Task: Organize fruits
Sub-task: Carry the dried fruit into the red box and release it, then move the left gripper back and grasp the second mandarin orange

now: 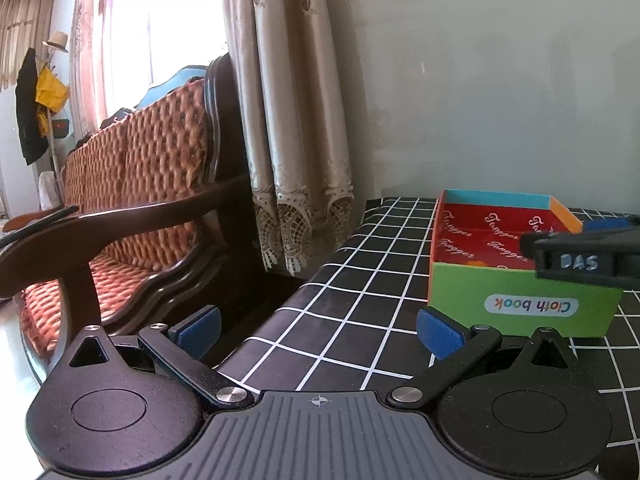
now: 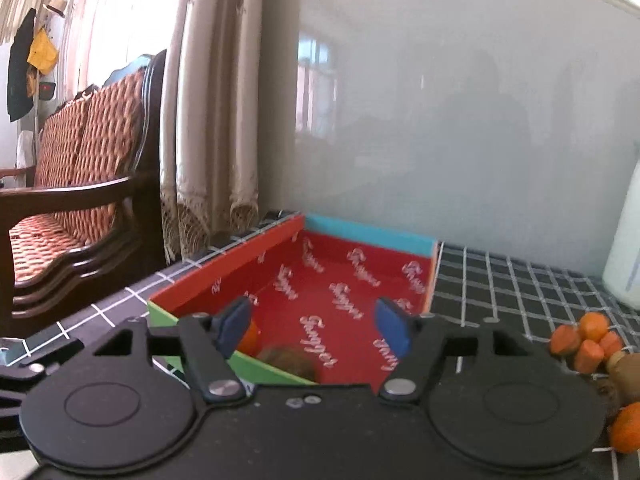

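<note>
A colourful cardboard box [image 1: 520, 304] with a red printed inside stands on the black checked table [image 1: 352, 280]; it also shows in the right wrist view [image 2: 344, 280]. My right gripper [image 2: 314, 326] is open and empty, hovering over the box's near end. Below it in the box lie a brown kiwi [image 2: 288, 360] and an orange fruit [image 2: 250, 338]. My left gripper [image 1: 318, 326] is open and empty, low over the table's left edge, left of the box. The right gripper [image 1: 580, 258] shows over the box in the left wrist view. Several orange fruits [image 2: 588, 340] and another kiwi [image 2: 628, 376] lie right of the box.
A wooden sofa [image 1: 132, 200] with woven cushions stands left of the table. Curtains [image 1: 288, 120] hang behind it. A grey wall panel [image 2: 460, 120] backs the table. A white container [image 2: 624, 256] stands at the table's far right.
</note>
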`<act>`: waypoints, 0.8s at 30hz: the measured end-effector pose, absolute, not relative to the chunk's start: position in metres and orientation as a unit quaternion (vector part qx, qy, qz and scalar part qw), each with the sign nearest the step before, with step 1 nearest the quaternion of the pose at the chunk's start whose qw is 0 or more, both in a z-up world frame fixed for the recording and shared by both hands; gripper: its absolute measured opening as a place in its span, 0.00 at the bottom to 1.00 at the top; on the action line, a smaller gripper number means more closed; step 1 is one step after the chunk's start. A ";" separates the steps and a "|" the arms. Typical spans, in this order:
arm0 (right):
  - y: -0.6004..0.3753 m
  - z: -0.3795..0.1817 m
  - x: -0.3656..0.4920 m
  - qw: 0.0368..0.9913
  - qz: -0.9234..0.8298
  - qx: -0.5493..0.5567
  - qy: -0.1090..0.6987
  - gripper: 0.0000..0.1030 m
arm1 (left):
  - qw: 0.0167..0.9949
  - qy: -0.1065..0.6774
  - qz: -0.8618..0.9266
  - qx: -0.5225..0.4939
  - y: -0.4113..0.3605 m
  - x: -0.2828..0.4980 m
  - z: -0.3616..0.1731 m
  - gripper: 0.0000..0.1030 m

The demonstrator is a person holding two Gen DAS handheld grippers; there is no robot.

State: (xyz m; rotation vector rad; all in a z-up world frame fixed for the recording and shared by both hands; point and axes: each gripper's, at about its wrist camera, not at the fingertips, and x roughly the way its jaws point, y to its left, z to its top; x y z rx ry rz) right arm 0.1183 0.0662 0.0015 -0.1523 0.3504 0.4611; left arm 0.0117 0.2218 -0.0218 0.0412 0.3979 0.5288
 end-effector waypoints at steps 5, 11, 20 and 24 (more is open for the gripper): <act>0.040 0.012 0.106 0.964 0.214 -0.073 0.143 0.63 | 0.950 0.189 0.250 0.014 0.214 0.011 -0.018 1.00; -0.008 0.023 0.094 0.977 0.166 -0.073 0.115 0.63 | 0.961 0.181 0.210 0.012 0.184 0.012 -0.012 1.00; -0.101 0.031 0.085 0.990 0.072 -0.032 0.116 0.63 | 0.978 0.171 0.111 0.029 0.100 0.024 -0.008 1.00; -0.136 0.029 0.081 0.991 0.035 -0.025 0.124 0.63 | 0.981 0.174 0.074 0.034 0.060 0.032 -0.010 1.00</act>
